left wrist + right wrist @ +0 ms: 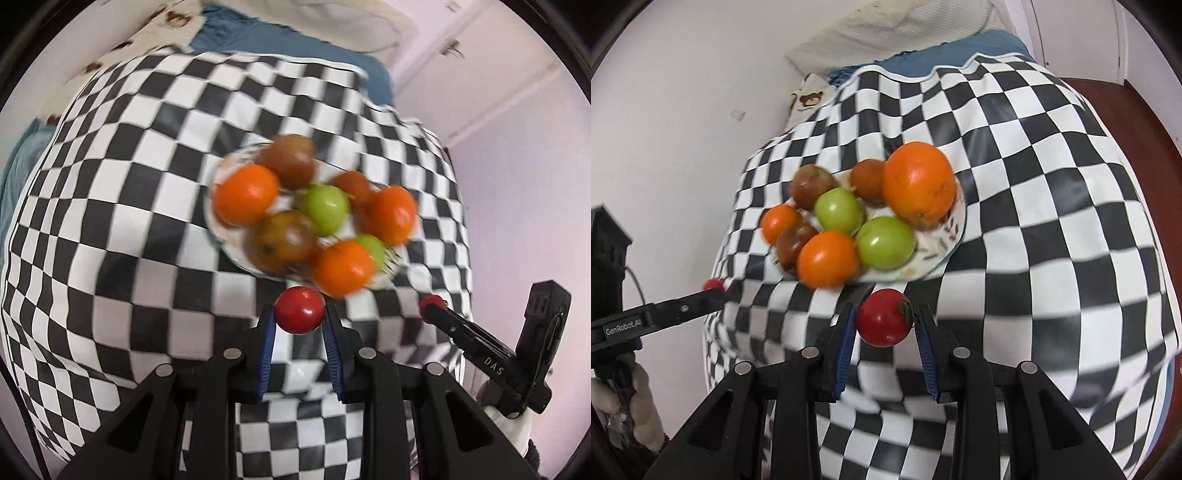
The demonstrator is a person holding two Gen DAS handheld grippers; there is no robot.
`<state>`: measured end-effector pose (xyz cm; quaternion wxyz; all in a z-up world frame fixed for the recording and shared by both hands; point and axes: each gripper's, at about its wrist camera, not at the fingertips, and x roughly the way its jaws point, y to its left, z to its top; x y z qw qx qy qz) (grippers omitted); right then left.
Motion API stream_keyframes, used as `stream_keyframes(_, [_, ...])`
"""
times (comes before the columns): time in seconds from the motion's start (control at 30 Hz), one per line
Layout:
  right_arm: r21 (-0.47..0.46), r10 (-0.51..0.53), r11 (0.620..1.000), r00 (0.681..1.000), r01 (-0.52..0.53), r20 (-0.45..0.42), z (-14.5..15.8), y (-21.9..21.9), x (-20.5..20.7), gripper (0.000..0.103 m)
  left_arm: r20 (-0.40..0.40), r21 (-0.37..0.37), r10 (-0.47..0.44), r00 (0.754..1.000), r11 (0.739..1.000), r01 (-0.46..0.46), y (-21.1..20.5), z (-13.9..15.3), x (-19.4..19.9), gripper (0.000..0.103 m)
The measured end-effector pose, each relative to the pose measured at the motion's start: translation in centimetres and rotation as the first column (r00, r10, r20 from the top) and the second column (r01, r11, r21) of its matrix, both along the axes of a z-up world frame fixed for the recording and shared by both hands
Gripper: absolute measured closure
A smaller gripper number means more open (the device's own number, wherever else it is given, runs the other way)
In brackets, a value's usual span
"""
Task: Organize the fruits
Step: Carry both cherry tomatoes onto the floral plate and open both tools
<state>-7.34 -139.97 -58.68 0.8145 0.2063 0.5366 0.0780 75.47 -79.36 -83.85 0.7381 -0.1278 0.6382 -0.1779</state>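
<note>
Black arms of my left gripper (pixel 300 314) fill the bottom of its view, and right at their tips the blue pads pinch a small red fruit (pixel 300 309). My right gripper (pixel 884 318) does the same thing: its pads squeeze another red fruit (pixel 884 317), one with a little dry stem on the side.

Just past both sets of tips sits the white plate (pixel 945 247) on the checkered cloth (pixel 1052 206). It is already piled up with three orange fruits (pixel 918 184), two green ones (pixel 885 242) and some brown ones (pixel 812 184). From my left tool, my other tool pokes in from the right side, close by.

I think the plate is where these red fruits should go, and that is where trouble could start. The pile is crowded, so a red fruit put down on top may roll off onto the cloth. One orange fruit (pixel 341 267) sits right at the near rim, and a bump from my tips could knock it over the edge. The red fruits are round and smooth, held only at the very tips, so a quick swing could pop one out. My two tools are near each other and could bang together over the plate.
</note>
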Motion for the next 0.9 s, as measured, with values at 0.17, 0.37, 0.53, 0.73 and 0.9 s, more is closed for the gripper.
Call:
stream_keyframes(0.17, [-0.026,0.003,1.0,0.999,-0.004,-0.041,-2.6,-0.2,4.1,0.068,-0.063,-0.025,0.081,0.995,0.996,-0.083,3.0,-2.7,2.9,0.08])
stream_keyframes(0.37, [-0.075,0.03,0.997,0.997,-0.035,-0.075,-4.5,0.6,6.4,0.068,-0.166,-0.092,0.139,0.976,0.984,-0.155,4.4,-6.1,4.8,0.08])
stream_keyframes(0.53, [-0.076,0.028,0.997,0.995,-0.035,-0.095,-5.6,0.8,7.3,0.068,-0.218,-0.128,0.162,0.962,0.973,-0.193,4.4,-8.0,5.6,0.08])
stream_keyframes(0.73, [-0.072,0.026,0.997,0.994,-0.033,-0.103,-6.6,0.5,7.8,0.068,-0.228,-0.132,0.175,0.958,0.969,-0.209,4.6,-8.8,6.1,0.079])
stream_keyframes(0.9, [-0.048,0.029,0.998,0.994,-0.034,-0.107,-6.7,-0.1,7.4,0.068,-0.236,-0.124,0.191,0.953,0.966,-0.225,4.4,-8.9,6.3,0.078])
